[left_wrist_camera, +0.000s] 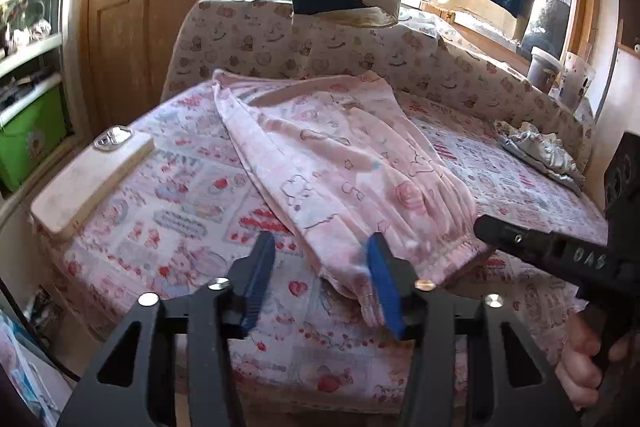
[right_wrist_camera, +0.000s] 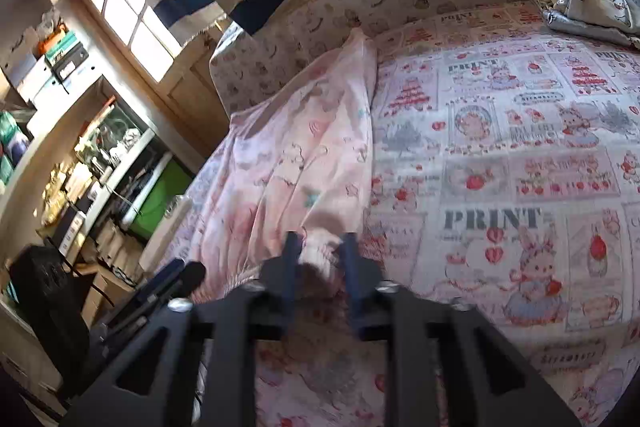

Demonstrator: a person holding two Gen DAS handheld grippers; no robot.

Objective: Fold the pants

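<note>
Pink pants (left_wrist_camera: 320,155) lie on a printed bed sheet (left_wrist_camera: 160,227) as the right gripper (right_wrist_camera: 320,259) pinches the gathered hem and the left gripper (left_wrist_camera: 320,279), jaws apart around the other hem, should clamp before lifting evenly.

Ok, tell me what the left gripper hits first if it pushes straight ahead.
Probably the pink pants: the left gripper points down at their near gathered hem, whose corner lies by its right finger. Depth is unclear, so it might touch the printed sheet first.
</note>
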